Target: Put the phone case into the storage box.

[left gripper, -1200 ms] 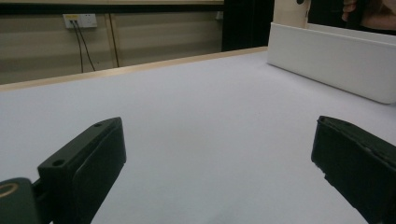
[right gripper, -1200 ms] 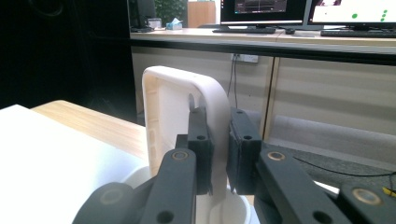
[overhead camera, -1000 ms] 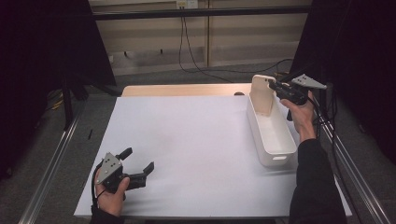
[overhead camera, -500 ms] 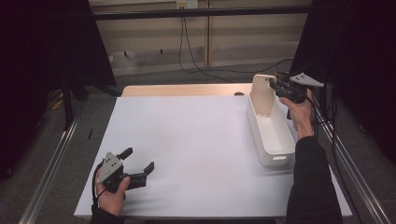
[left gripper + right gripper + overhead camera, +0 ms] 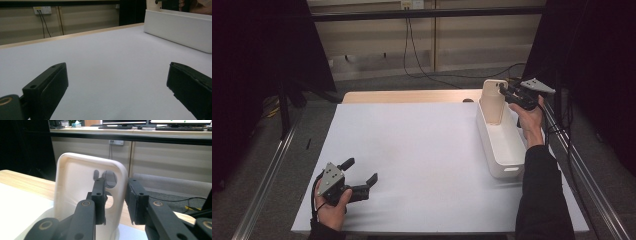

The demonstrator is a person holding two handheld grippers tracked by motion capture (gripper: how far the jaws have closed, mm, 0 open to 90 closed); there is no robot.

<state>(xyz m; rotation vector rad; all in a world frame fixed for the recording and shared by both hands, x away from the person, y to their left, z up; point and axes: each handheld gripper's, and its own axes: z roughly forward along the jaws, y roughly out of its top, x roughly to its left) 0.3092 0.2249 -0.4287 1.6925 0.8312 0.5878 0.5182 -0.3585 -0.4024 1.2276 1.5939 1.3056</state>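
A cream plastic tray [image 5: 493,100] with a raised rim and a round hole stands upright in the far end of a long white bin [image 5: 484,145] at the table's right side. My right gripper [image 5: 504,91] reaches its top edge from the right. In the right gripper view the tray's [image 5: 75,185] right rim sits between the jaws of the right gripper [image 5: 115,192]. They have just been opening, and a gap shows beside the outer jaw. My left gripper [image 5: 360,171] rests low at the near left of the white table, open and empty, as the left gripper view [image 5: 117,72] confirms.
The white tabletop [image 5: 422,150] has a wooden strip [image 5: 407,96] along its far edge. Metal rails [image 5: 267,170] run down both sides, with cables on the floor behind. The bin's long wall [image 5: 175,27] lies ahead and to the right of the left gripper.
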